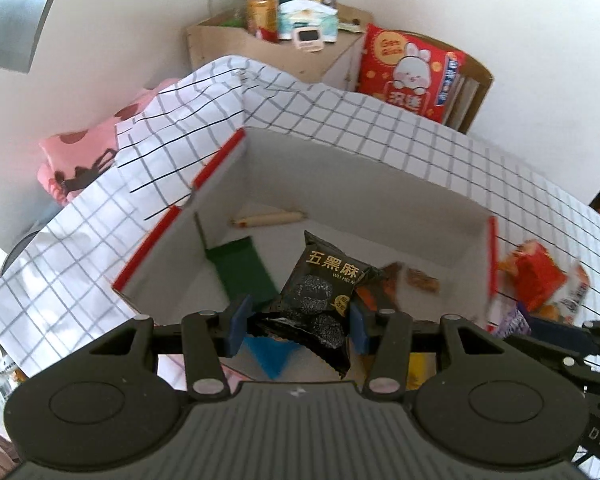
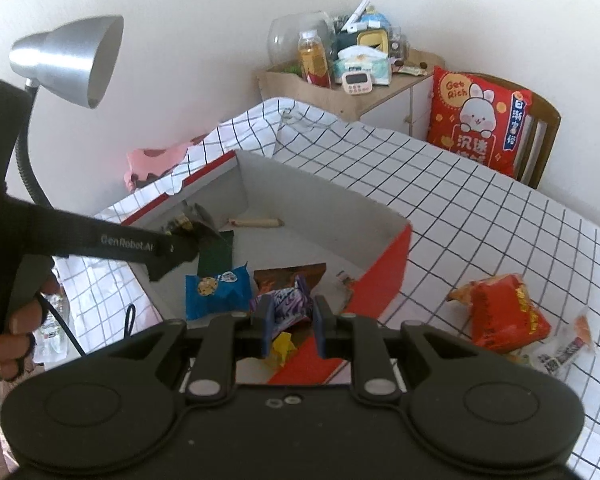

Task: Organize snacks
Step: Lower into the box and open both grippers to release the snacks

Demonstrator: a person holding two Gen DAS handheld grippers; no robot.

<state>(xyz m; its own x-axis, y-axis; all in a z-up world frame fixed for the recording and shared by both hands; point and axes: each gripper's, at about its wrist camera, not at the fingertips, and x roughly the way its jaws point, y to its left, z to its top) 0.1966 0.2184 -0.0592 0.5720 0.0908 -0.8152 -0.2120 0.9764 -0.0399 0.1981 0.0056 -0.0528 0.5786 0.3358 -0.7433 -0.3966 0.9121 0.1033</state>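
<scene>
We are carrying snacks over the red-edged box (image 1: 380, 184): the left gripper (image 1: 298, 322) clamps a black sesame packet (image 1: 320, 292), the right gripper (image 2: 291, 322), nearly closed, pinches a purple wrapper (image 2: 288, 304); next, release inside.

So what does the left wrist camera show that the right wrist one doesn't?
Only the left wrist view shows the black sesame snack packet clamped in the left claw. Only the right wrist view shows the silver desk lamp, the hand holding the other tool, and the purple packet in the right claw. Both show the red-edged box, green packet, checked tablecloth and rabbit cushion.
</scene>
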